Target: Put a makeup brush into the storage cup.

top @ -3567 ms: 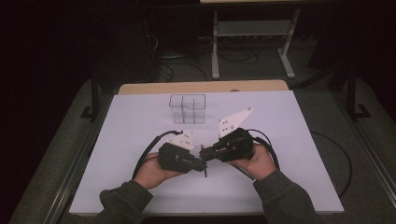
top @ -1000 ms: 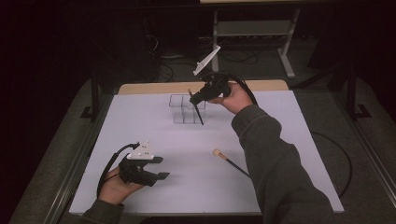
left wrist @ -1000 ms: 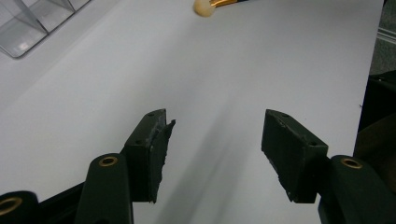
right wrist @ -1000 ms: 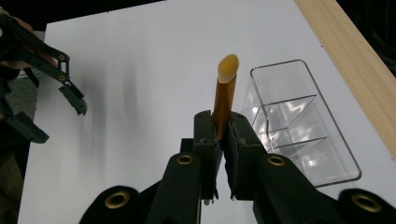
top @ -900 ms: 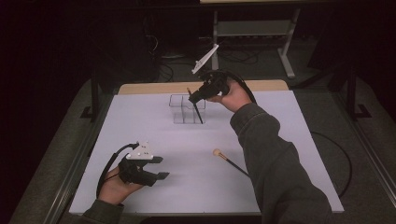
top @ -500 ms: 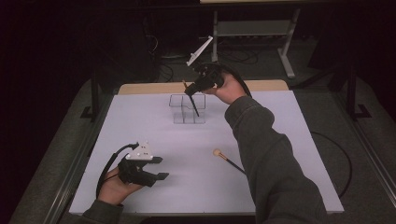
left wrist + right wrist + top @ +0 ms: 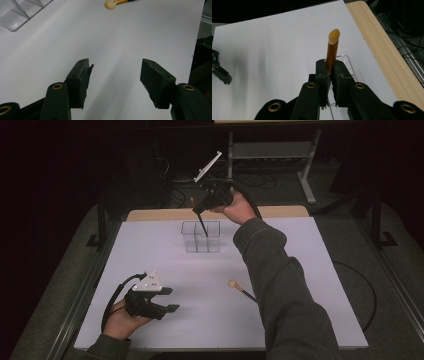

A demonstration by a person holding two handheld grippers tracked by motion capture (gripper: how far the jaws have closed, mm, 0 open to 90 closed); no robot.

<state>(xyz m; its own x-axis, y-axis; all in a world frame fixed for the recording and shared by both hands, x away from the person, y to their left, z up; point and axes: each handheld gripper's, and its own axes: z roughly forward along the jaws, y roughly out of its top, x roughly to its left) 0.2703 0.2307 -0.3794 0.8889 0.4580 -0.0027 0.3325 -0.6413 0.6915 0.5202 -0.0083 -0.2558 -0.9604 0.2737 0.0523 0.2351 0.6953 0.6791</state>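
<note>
My right gripper is shut on a makeup brush and holds it above the far side of the white table. The brush's black handle slants down into a clear divided organizer. In the right gripper view the gold ferrule and pale tip of the brush stick up from between the shut jaws, with the organizer below. A second brush lies on the sheet beside the right sleeve. My left gripper rests open at the front left, nothing between its jaws.
The white sheet covers the table, with a wooden strip along the far edge. A black cable loops off the right side. A metal rack stands on the dark floor behind.
My right hand has carried the brush leftward and farther back, slightly higher, above the organizer. The left gripper and the brush on the table have not moved.
</note>
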